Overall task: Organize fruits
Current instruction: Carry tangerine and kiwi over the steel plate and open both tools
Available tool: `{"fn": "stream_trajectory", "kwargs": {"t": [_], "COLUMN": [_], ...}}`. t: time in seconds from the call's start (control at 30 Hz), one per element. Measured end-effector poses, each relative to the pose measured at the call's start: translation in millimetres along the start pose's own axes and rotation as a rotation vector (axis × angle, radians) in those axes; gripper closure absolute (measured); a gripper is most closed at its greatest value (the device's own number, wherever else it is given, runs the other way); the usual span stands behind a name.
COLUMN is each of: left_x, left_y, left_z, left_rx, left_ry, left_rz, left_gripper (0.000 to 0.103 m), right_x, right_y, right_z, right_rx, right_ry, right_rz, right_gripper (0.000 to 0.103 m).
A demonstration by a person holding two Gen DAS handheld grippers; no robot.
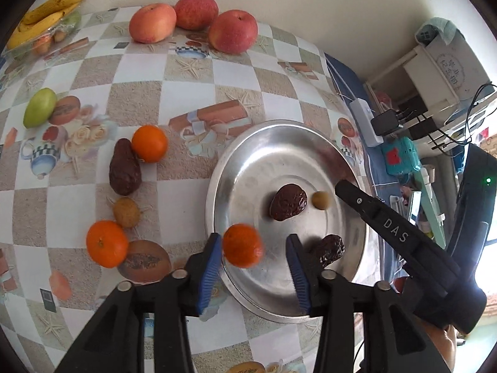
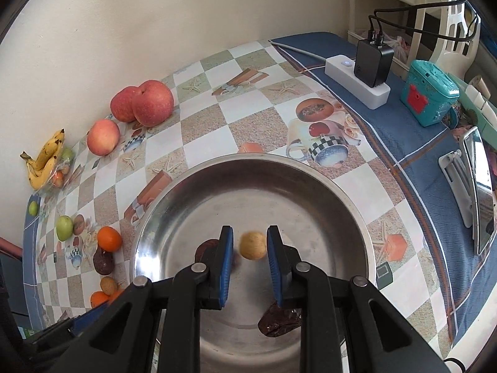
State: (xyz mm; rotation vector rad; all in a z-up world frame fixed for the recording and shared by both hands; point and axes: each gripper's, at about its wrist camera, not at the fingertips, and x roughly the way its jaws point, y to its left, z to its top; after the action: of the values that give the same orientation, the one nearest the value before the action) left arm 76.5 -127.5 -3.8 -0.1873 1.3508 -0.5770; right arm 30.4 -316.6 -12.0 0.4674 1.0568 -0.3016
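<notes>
Nearest to me, my left tool stands fairly wide over the near rim of the metal plate. A blurred orange sits between its blue pads, close against the left one, with clear space before the right one, so nothing is gripped. Just right of that pad a dark wrinkled fruit lies in the plate.

My right tool is set narrow and also points down into the plate. A small yellowish round fruit shows between its pads, slightly blurred; I cannot tell whether the pads press on it. Only the left view shows this tool from outside. There, one black finger ends just beside that small fruit, which sits next to a second dark fruit. That fruit's long axis runs from lower left to upper right.

Left of the plate on the table lie another orange and a small brown fruit. Beyond them is a dark pear-shaped fruit, its narrow end pointing away from me, touching a third orange. Further out a green fruit leans with its long axis up to the right.

Against the wall stand three apples. The bananas lie in the far left corner, tips pointing right.

Only the right view shows a tiny green fruit at the table's left edge. It also shows the power strip and teal box more plainly.
</notes>
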Motion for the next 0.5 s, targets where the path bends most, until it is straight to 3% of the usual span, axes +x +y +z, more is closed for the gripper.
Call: {"fn": "stream_trajectory", "kwargs": {"t": [0.23,0.37,0.5], "left_x": [-3,0,-3], "left_y": [9,21,41], "left_z": [2,4,5], "left_rx": [-0.026,-0.069,-0.108], "left_ry": [-0.013,-0.016,-0.043], "left_rz": [0.019,0.093,0.192], "left_gripper": [0.048,0.029,0.021], "right_x": [1,3,8], "right_y": [0,3,14], "right_z": [0,0,-3], "right_rx": [-0.001,-0.010,-0.037], "right_ry": [0.008,0.016,0.039], "right_rz": [0.004,0.002,0.011], "right_gripper": [0.080,0.080,0.080]}}
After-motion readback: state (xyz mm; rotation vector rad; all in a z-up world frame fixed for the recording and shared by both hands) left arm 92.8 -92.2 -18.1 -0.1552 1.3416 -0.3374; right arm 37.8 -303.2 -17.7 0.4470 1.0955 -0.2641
